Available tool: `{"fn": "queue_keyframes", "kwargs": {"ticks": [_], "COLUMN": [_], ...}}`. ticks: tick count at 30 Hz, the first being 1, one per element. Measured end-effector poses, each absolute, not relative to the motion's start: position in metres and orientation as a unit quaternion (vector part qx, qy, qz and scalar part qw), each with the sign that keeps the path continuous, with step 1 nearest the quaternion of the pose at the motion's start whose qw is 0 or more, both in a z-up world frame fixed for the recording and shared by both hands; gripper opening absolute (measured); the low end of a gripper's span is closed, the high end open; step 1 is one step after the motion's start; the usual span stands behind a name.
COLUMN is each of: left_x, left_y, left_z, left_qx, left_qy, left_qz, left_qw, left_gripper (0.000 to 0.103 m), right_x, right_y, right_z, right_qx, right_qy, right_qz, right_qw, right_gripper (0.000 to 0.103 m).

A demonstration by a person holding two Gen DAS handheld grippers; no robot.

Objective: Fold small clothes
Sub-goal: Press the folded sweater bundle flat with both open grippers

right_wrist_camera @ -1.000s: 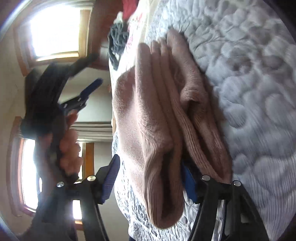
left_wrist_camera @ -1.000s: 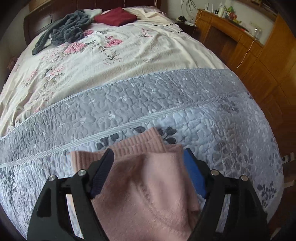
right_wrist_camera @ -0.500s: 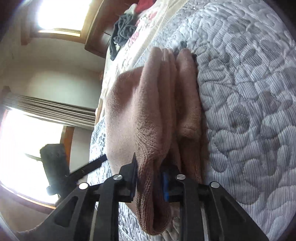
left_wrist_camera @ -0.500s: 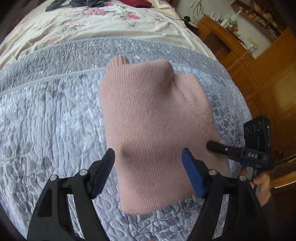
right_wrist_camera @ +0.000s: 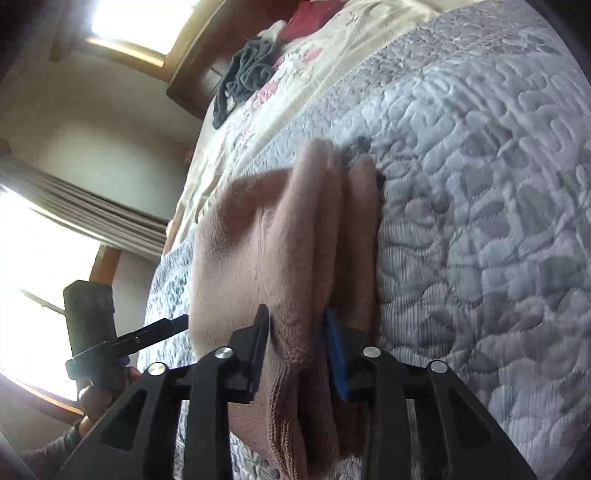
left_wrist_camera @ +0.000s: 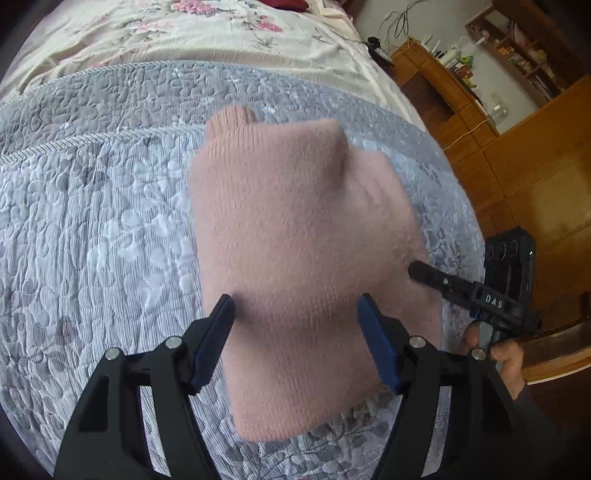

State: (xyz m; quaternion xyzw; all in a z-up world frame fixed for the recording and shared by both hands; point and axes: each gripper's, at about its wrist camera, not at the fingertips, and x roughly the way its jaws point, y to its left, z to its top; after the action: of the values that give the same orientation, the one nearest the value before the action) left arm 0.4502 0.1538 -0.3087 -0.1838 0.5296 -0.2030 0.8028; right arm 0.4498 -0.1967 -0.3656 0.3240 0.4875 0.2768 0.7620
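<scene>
A folded pink knit sweater (left_wrist_camera: 295,229) lies on the grey quilted bedspread (left_wrist_camera: 92,221). My left gripper (left_wrist_camera: 295,325) hovers open just over its near part, with the fingers spread and holding nothing. From the right bed edge, my right gripper (left_wrist_camera: 415,267) reaches in to the sweater's side. In the right wrist view my right gripper (right_wrist_camera: 295,336) is shut on a thick folded edge of the sweater (right_wrist_camera: 258,240), and the knit fills the gap between the blue pads. The left gripper (right_wrist_camera: 177,325) shows at far left, held in a hand.
Beyond the grey quilt (right_wrist_camera: 480,221) is a cream floral cover (left_wrist_camera: 184,37) with a dark grey clothes pile (right_wrist_camera: 247,74) and a red garment (right_wrist_camera: 306,18) at the far end. Wooden cabinets (left_wrist_camera: 517,166) stand close along the bed's right edge.
My left gripper rose and tilted down over the sweater, staying open. My right gripper, open a second ago, closed on the sweater's folded edge and holds it.
</scene>
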Motion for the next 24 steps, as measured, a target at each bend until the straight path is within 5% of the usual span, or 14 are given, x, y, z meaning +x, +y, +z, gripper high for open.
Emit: {"fn": "queue_keyframes", "kwargs": {"ticks": [2, 7, 8, 9, 12, 16, 20, 24], "left_x": [0.462, 0.509, 0.517, 0.524, 0.536, 0.541, 0.539, 0.539], "left_y": [0.161, 0.165, 0.164, 0.162, 0.164, 0.164, 0.166, 0.16], "left_z": [-0.298, -0.308, -0.317, -0.325, -0.339, -0.361, -0.345, -0.312], "left_qx": [-0.187, -0.211, -0.216, -0.211, -0.221, -0.248, -0.231, -0.21], "left_qy": [0.514, 0.531, 0.546, 0.555, 0.554, 0.548, 0.543, 0.512], "left_qz": [-0.204, -0.207, -0.207, -0.199, -0.191, -0.177, -0.17, -0.213], "left_qw": [0.812, 0.794, 0.783, 0.78, 0.78, 0.779, 0.789, 0.805], "left_gripper": [0.066, 0.067, 0.067, 0.067, 0.067, 0.068, 0.062, 0.062], "right_x": [0.469, 0.541, 0.55, 0.557, 0.549, 0.554, 0.556, 0.558], "right_y": [-0.209, -0.187, -0.174, -0.16, -0.153, -0.161, -0.175, -0.195], "right_z": [-0.361, -0.372, -0.379, -0.378, -0.342, -0.367, -0.375, -0.353], "right_qx": [0.356, 0.349, 0.343, 0.313, 0.235, 0.231, 0.273, 0.306], "right_qy": [0.479, 0.528, 0.548, 0.56, 0.495, 0.515, 0.536, 0.518], "right_qz": [0.258, 0.26, 0.276, 0.285, 0.265, 0.227, 0.248, 0.245], "right_qw": [0.759, 0.73, 0.711, 0.712, 0.793, 0.794, 0.76, 0.761], "right_gripper": [0.054, 0.057, 0.046, 0.022, 0.013, 0.015, 0.037, 0.039]}}
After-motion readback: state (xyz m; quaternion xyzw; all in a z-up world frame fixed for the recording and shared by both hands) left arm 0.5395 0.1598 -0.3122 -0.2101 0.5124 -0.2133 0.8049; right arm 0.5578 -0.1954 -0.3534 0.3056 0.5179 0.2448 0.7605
